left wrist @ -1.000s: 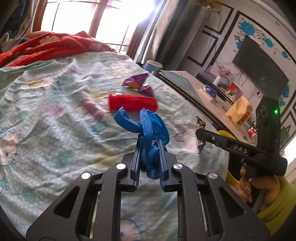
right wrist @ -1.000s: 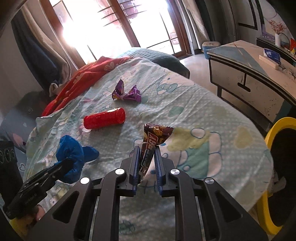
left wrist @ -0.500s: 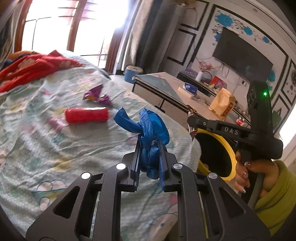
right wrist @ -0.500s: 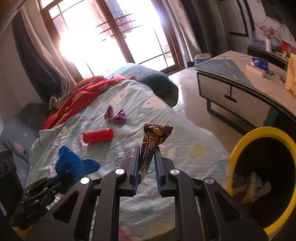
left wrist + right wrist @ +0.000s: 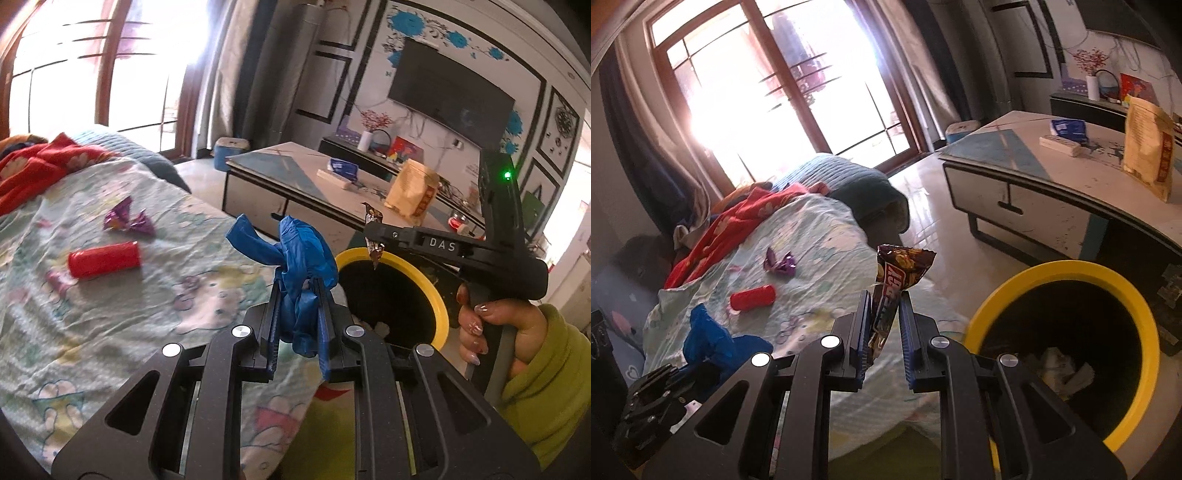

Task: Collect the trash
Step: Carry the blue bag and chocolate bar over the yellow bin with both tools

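Note:
My left gripper (image 5: 297,295) is shut on a crumpled blue plastic bag (image 5: 295,254) and holds it beside the bed's edge, close to a yellow-rimmed black bin (image 5: 436,291). My right gripper (image 5: 884,299) is shut on a brown snack wrapper (image 5: 897,269) and holds it in the air left of the bin (image 5: 990,310); the wrapper also shows in the left wrist view (image 5: 373,236) over the bin's rim. A red tube (image 5: 105,258) and a purple wrapper (image 5: 129,219) lie on the bed.
The bin holds several scraps (image 5: 1060,365). A patterned bedsheet (image 5: 92,314) covers the bed, with a red blanket (image 5: 40,166) at its far end. A low table (image 5: 1052,184) with a paper bag (image 5: 1148,147) stands past the bin.
Both grippers have moved off the bed towards the right with their loads still held. The bin has come into view and now lies close under the snack wrapper.

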The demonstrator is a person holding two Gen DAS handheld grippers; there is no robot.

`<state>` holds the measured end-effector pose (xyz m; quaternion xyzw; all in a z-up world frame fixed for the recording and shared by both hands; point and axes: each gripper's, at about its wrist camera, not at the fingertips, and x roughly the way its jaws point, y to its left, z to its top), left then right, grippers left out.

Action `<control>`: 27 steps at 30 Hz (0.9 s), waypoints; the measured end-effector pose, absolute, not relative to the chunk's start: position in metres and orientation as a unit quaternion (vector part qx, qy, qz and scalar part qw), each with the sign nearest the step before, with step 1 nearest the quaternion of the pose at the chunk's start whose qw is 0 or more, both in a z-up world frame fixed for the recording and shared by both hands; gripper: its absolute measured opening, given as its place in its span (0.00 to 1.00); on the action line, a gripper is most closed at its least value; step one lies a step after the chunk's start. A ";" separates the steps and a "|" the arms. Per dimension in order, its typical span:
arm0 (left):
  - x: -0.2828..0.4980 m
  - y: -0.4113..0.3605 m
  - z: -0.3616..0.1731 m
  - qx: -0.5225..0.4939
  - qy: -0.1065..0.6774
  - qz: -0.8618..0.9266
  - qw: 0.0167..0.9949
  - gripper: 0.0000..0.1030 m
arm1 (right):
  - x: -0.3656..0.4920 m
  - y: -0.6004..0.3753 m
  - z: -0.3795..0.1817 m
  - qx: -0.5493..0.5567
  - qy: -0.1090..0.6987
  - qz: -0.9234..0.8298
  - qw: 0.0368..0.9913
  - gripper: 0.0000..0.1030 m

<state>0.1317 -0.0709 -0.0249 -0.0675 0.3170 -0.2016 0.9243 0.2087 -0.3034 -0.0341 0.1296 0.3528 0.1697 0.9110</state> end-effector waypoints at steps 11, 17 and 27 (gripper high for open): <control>0.137 -0.115 -0.023 -0.039 0.317 -0.238 0.917 0.11 | 0.196 -0.357 -0.036 0.147 0.340 0.135 0.919 0.15; 0.144 -0.141 -0.028 -0.020 0.321 -0.260 0.911 0.11 | 0.193 -0.380 -0.038 0.156 0.335 0.115 0.922 0.15; 0.156 -0.184 -0.041 0.007 0.334 -0.291 0.897 0.11 | 0.193 -0.418 -0.052 0.172 0.348 0.080 0.918 0.15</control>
